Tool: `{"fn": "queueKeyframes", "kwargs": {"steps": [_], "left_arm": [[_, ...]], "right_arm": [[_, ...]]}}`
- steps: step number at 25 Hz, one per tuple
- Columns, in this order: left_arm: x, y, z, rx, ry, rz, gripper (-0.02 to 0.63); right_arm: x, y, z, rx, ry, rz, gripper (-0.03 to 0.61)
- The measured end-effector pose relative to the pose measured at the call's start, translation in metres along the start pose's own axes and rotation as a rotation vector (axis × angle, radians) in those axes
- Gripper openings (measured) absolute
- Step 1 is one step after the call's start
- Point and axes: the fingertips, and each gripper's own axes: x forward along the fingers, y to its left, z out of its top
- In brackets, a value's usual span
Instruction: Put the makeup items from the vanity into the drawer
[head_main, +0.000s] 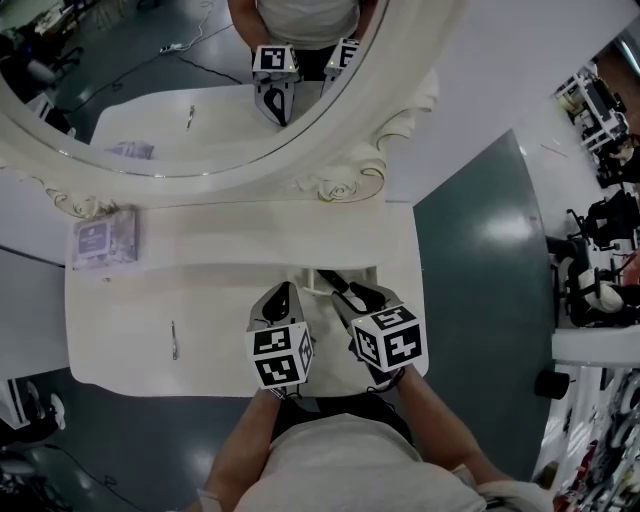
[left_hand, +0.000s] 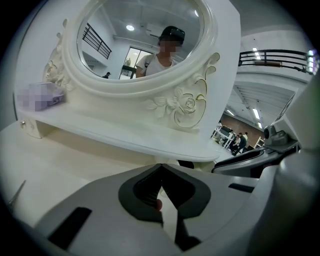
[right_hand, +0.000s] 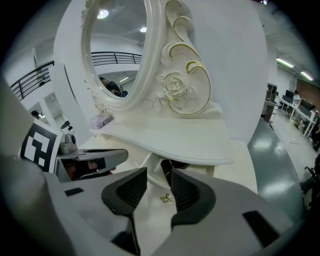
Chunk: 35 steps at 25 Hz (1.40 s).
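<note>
My right gripper (head_main: 352, 300) (right_hand: 157, 182) stands open over what looks like a small pulled-out drawer (head_main: 305, 282) under the vanity shelf. Nothing sits between its pads. A dark slender item (head_main: 335, 284) (right_hand: 169, 167) lies just beyond its tips. A small gold knob (right_hand: 165, 198) shows through the gap. My left gripper (head_main: 283, 292) (left_hand: 161, 172) is beside it on the left, tips touching; a small pinkish speck (left_hand: 158, 204) shows low between its pads and I cannot tell what it is. A purple packet (head_main: 103, 240) (left_hand: 44, 95) rests on the shelf's left end. A thin stick (head_main: 174, 340) lies on the tabletop.
The oval mirror with its carved white frame (head_main: 340, 185) rises behind the shelf (head_main: 250, 235). The tabletop's right edge (head_main: 420, 300) drops to grey floor. The person's body stands close at the front edge.
</note>
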Motion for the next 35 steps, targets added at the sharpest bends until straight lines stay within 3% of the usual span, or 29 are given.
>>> {"fn": "queueKeyframes", "kwargs": {"steps": [17, 22, 35], "left_arm": [[-0.015, 0.004, 0.002, 0.023, -0.015, -0.004, 0.005], [-0.027, 0.01, 0.002, 0.031, -0.024, 0.007, 0.005], [-0.066, 0.02, 0.005, 0.049, -0.056, 0.037, 0.005]], "right_arm": [[-0.008, 0.008, 0.004, 0.024, -0.059, -0.036, 0.155], [-0.012, 0.014, 0.008, 0.034, -0.092, -0.058, 0.098], [-0.019, 0.042, 0.006, 0.045, -0.136, -0.041, 0.052]]}}
